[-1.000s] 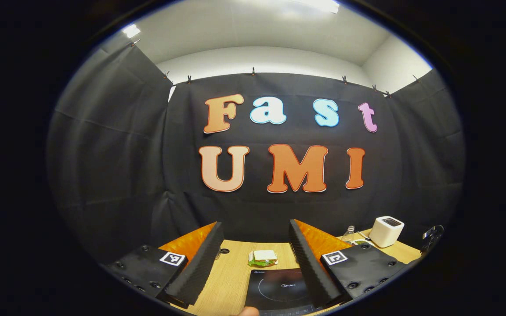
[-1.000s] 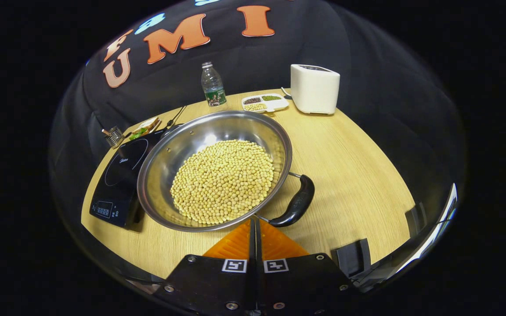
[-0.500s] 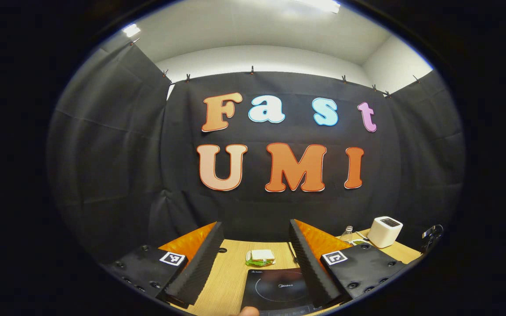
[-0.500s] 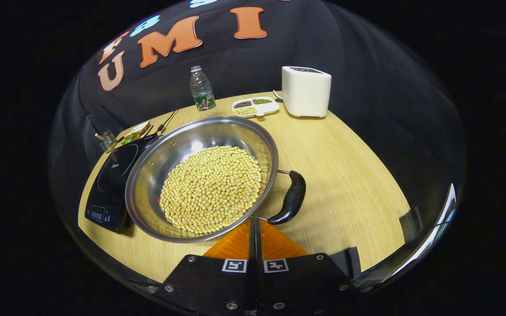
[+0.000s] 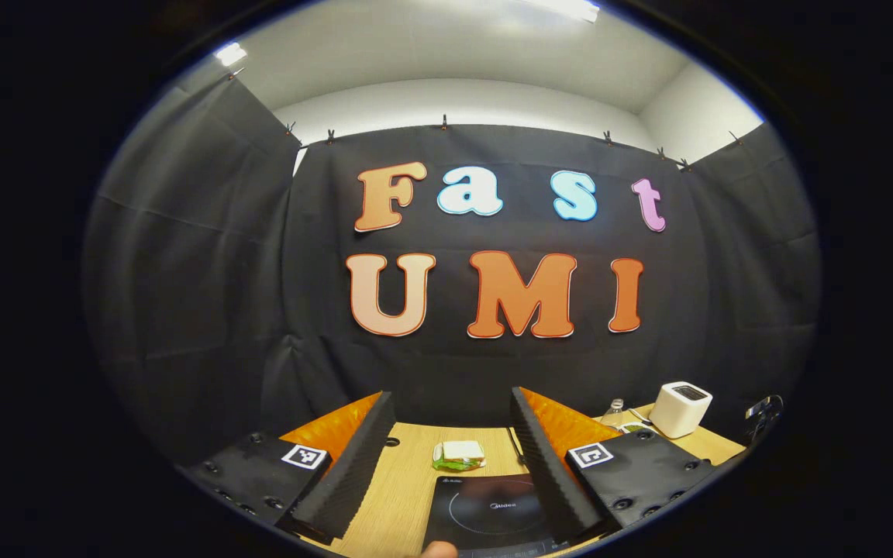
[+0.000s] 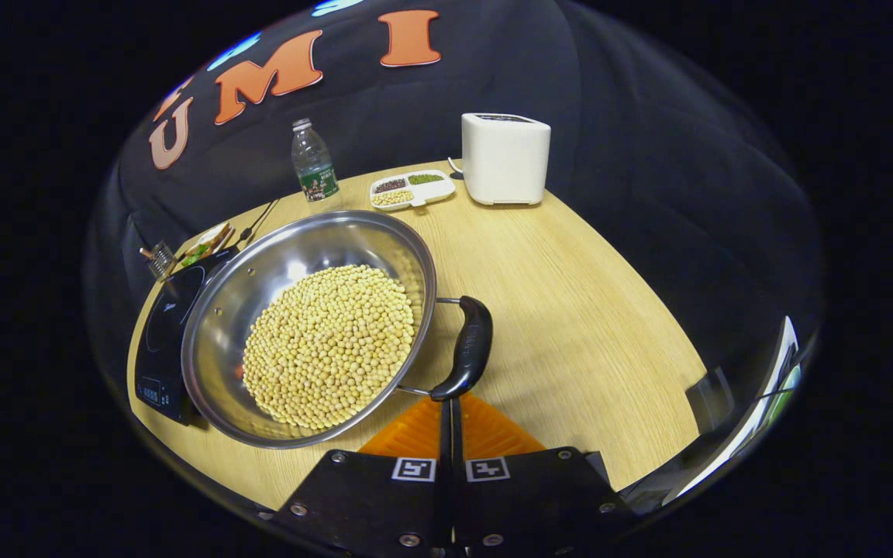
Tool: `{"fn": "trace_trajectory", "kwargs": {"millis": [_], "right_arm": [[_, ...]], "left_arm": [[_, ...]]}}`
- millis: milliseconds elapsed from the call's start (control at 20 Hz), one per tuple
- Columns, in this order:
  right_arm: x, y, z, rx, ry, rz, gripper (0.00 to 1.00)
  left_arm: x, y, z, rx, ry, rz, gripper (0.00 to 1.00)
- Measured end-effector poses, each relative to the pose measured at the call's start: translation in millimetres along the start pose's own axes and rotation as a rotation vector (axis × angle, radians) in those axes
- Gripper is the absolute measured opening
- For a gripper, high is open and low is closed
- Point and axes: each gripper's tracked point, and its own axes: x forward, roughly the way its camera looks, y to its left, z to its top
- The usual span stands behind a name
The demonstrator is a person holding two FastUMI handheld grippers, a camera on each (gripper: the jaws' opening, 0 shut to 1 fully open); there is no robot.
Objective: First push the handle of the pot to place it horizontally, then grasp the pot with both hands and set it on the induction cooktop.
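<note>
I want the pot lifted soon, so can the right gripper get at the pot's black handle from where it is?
Probably yes. The right gripper, fingers shut, sits just short of the near end of the black handle, with only bare table around it. It would need to open before grasping.

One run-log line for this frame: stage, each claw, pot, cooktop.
stage: handle push | right claw: shut, tips at pot handle | left claw: open, above cooktop | pot: on table, holds beans
</note>
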Motion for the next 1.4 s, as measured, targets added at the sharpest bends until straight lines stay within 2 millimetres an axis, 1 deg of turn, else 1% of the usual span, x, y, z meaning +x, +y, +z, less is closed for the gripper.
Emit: {"fn": "trace_trajectory", "kwargs": {"millis": [250,400,800,1000,1150,1300,1400], "right_arm": [[5.8,-5.8,8.4,0.024,0.002,-0.002,0.00],[12.2,-5.8,14.1,0.044,0.006,0.005,0.00],[24.7,-9.2,22.5,0.089,0.021,0.013,0.00],[27.1,-14.2,26.3,0.102,0.024,0.017,0.00],[32.5,-16.1,30.9,0.113,0.024,0.012,0.00],[40.8,-11.3,38.9,0.112,0.021,0.003,0.00],[47.0,-9.6,43.8,0.113,0.018,0.001,0.00]], "left_arm": [[7.4,-6.2,-5.8,0.003,0.017,-0.008,0.97],[11.5,-3.8,-5.8,0.006,0.019,-0.003,0.99],[20.7,-8.1,-11.7,0.005,0.033,-0.005,0.98],[25.4,-9.7,-14.4,0.003,0.040,-0.005,0.97],[28.7,-12.3,-17.6,0.000,0.046,-0.008,0.97],[33.3,-18.3,-23.2,-0.017,0.054,-0.022,0.96],[34.7,-18.8,-27.5,-0.012,0.061,-0.020,0.97]]}}
